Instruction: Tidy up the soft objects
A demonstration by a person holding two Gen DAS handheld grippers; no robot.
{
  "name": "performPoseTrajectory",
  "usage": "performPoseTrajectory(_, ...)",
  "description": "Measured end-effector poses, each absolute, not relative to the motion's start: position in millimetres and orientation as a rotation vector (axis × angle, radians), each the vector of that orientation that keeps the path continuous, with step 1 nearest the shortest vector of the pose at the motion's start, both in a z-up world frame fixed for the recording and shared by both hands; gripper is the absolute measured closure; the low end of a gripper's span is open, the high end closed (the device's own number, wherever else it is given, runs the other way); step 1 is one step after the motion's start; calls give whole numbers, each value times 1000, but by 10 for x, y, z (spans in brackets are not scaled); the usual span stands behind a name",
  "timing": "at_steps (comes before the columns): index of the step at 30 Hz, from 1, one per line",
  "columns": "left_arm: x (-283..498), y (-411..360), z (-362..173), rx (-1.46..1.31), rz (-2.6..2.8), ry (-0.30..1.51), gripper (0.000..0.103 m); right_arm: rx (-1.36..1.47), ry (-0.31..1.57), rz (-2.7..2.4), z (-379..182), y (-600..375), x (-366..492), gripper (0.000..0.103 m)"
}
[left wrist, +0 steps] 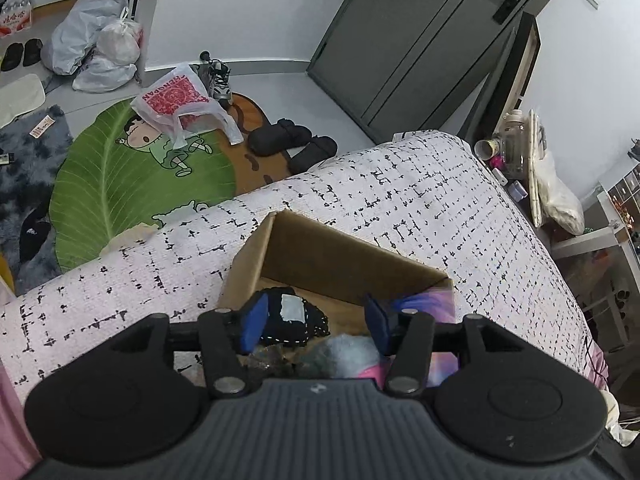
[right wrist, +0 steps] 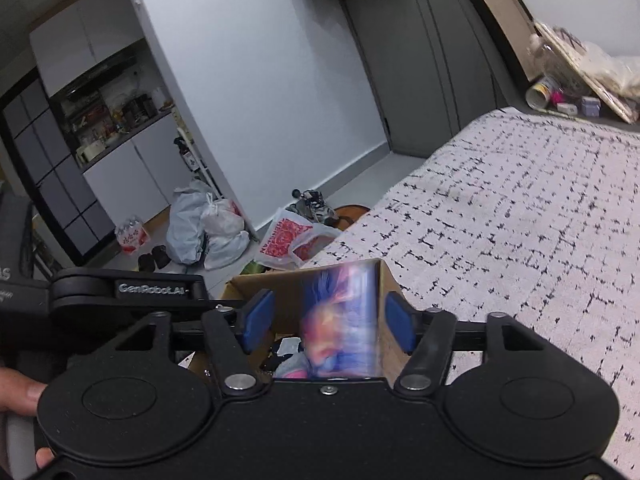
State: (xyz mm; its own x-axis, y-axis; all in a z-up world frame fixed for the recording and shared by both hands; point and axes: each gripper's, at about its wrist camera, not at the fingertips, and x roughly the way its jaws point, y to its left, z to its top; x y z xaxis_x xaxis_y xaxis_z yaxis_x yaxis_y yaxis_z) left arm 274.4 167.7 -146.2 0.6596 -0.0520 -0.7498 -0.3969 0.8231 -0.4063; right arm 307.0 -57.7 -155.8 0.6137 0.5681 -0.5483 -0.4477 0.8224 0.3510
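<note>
An open cardboard box [left wrist: 320, 248] stands on the white, black-flecked bedspread [left wrist: 440, 208]. Inside lie a black soft item with a white patch [left wrist: 290, 314], a pale blue fluffy piece [left wrist: 348, 354] and a pink-purple soft thing [left wrist: 424, 304] against the right wall. My left gripper [left wrist: 316, 328] hangs open over the box, its blue pads clear of the contents. In the right wrist view my right gripper [right wrist: 329, 324] is open above the same box [right wrist: 390, 280]. A motion-blurred pink-and-blue soft thing [right wrist: 340, 320] is between its pads, touching neither.
Beyond the bed's edge lie a green leaf rug [left wrist: 120, 184], plastic bags [left wrist: 176, 100], black slippers [left wrist: 292, 140] and shoes. A cluttered bedside shelf [left wrist: 516, 152] stands at the right by a dark door [left wrist: 420, 40]. A hand [right wrist: 20, 396] holds the right gripper.
</note>
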Motion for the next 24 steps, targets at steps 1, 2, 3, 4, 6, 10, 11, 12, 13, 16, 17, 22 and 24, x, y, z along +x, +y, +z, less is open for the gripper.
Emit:
performPoseTrajectory(1,2744,1667,-1453,-582,209,838,48,190,696,587,-1545,-587,3069,35)
performPoseTrajectory(2,2735,1656,-1444,-577,208,835,46,191,694,584,-1532,-596,3065,33)
performPoseTrajectory(3,2726,1648,-1434,-576,209,832,44,192,692,580,-1516,-609,3064,32)
performPoseTrajectory(4,2715,1640,-1425,-577,209,830,42,196,691,574,-1497,-631,3061,29)
performPoseTrajectory(6,2699,1619,-1393,-574,214,835,37,219,688,563,-1462,-687,3071,27)
performPoseTrajectory(10,2642,1588,-1253,-546,225,814,25,272,693,541,-1381,-818,3102,20)
performPoseTrajectory(11,2619,1582,-1210,-538,228,802,22,278,691,536,-1361,-841,3103,18)
performPoseTrajectory(12,2604,1570,-1176,-532,228,796,21,281,690,533,-1339,-858,3096,17)
performPoseTrajectory(13,2594,1554,-1146,-528,226,793,20,283,688,530,-1316,-874,3082,16)
performPoseTrajectory(16,2540,1509,-1074,-522,215,788,19,291,679,522,-1248,-925,3040,12)
performPoseTrajectory(17,2521,1497,-1060,-520,214,786,19,294,674,518,-1222,-944,3018,11)
performPoseTrajectory(22,2412,1440,-967,-513,222,771,17,288,656,504,-1118,-1062,2893,8)
performPoseTrajectory(24,2364,1429,-920,-521,226,772,12,289,656,493,-1102,-1133,2818,7)
